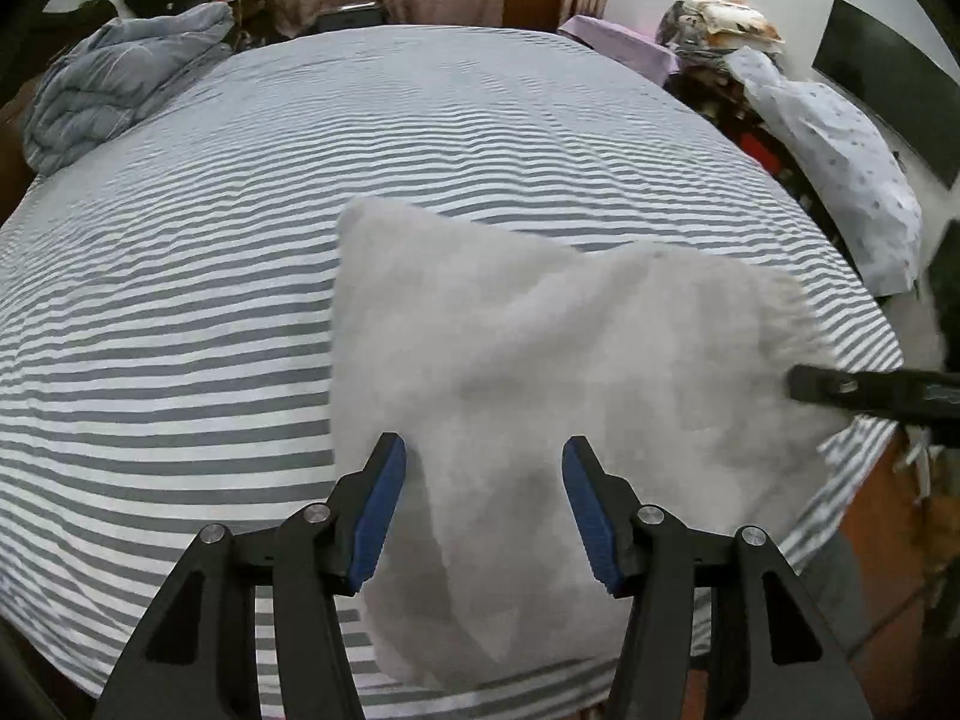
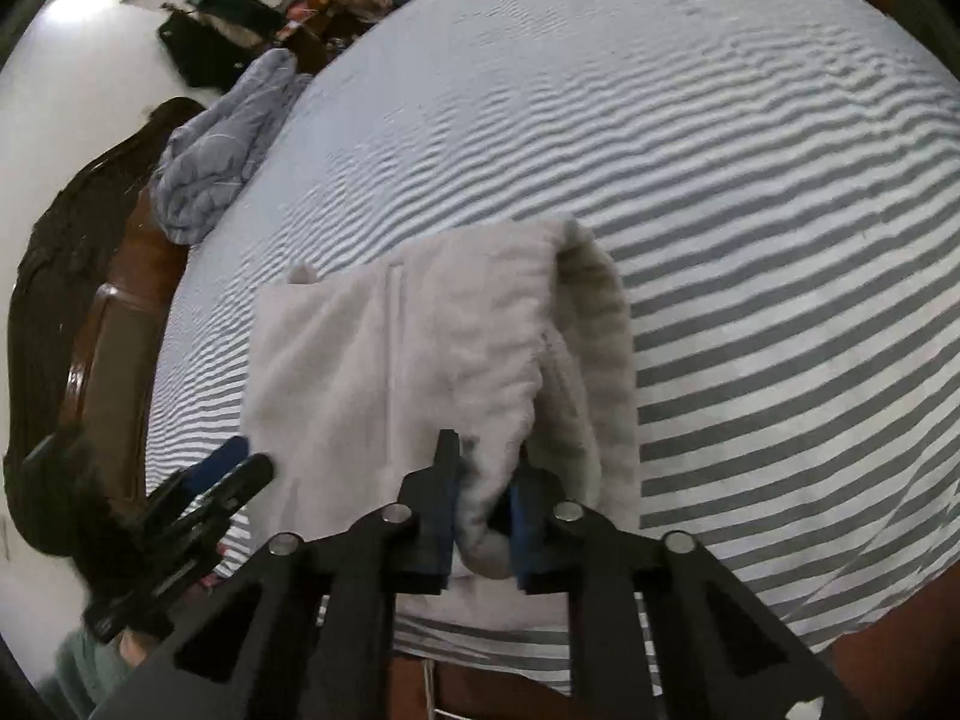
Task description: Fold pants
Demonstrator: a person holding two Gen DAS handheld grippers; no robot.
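Observation:
Fuzzy light-grey pants lie partly folded on the striped bed sheet near the bed's front edge. My left gripper is open, its blue pads just above the near part of the pants, holding nothing. My right gripper is shut on a bunched edge of the pants, beside the ribbed waistband. In the left wrist view the right gripper reaches in from the right at the pants' edge. In the right wrist view the left gripper shows at the left.
A crumpled blue-grey quilt lies at the bed's far left corner. Piled clothes and a dotted garment sit beside the bed on the right. A wooden bed frame runs along one side. The floor lies beyond the front edge.

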